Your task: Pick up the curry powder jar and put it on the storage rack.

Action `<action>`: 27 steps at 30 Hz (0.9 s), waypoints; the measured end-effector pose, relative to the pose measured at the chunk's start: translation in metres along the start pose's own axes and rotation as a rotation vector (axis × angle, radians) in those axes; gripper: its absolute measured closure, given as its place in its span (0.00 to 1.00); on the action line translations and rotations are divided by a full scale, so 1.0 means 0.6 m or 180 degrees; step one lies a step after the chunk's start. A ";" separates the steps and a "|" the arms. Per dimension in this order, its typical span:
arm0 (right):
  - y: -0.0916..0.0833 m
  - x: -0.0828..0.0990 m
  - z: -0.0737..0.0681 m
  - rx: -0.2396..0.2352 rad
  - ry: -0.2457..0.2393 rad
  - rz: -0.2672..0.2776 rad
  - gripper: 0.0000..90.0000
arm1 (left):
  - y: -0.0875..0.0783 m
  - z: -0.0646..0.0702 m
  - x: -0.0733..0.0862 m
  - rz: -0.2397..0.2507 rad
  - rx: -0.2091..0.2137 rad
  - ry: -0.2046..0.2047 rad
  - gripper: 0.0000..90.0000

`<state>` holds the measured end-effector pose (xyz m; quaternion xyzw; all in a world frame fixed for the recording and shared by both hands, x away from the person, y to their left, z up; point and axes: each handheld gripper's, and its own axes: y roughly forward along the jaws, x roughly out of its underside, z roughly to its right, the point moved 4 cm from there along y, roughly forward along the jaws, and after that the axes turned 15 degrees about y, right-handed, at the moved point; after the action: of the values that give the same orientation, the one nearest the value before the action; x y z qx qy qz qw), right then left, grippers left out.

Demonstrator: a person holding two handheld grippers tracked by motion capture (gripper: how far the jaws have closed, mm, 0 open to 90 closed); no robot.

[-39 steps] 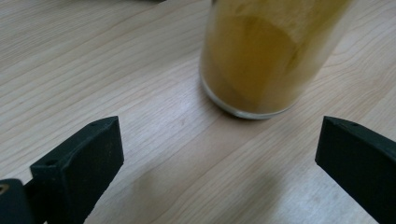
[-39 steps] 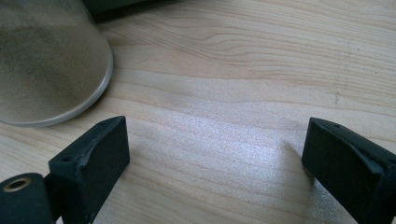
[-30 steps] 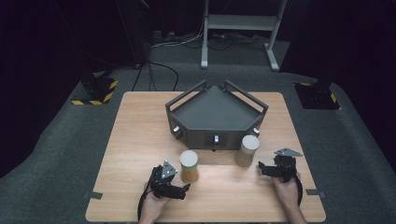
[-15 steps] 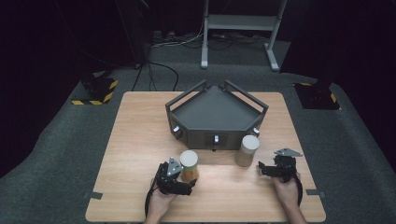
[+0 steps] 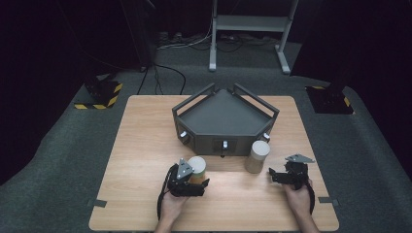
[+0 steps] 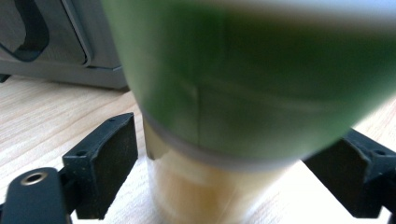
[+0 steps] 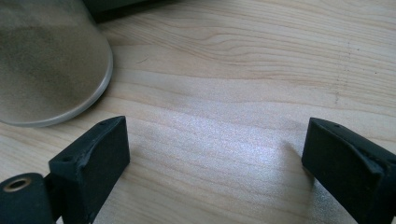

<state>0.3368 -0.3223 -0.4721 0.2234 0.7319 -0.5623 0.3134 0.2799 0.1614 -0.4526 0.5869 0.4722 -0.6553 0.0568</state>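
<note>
Grasping is the step in hand: near the table's [image 5: 145, 126] front edge, the left gripper [image 5: 190, 182] has its jaws just closing around the green-banded can [image 6: 243, 93], pads not yet pressing, so next comes a firm squeeze, while the right gripper [image 5: 284, 175] rests released beside the grey can [image 5: 257, 155].

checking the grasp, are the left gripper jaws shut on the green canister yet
Not yet. The left gripper jaws have just been closing with the green canister between them, but a gap shows at the left jaw; the canister stands upright on the table.

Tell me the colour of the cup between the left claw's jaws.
Green above, pale tan below, on the cup; clearest in the left gripper view.
</note>
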 end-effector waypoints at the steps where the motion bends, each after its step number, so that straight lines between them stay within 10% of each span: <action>1: 0.000 0.000 0.000 0.0000 0.0000 0.0000 0.08 | 0.001 0.000 -0.001 0.0001 -0.0002 0.0005 0.16; 27: 0.000 0.000 0.000 -0.0001 0.0000 0.0000 0.08 | 0.006 0.005 -0.007 0.0084 -0.0135 -0.0051 0.35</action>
<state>0.3368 -0.3223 -0.4721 0.2233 0.7320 -0.5622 0.3135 0.2814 0.1551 -0.4514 0.5865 0.4777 -0.6489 0.0817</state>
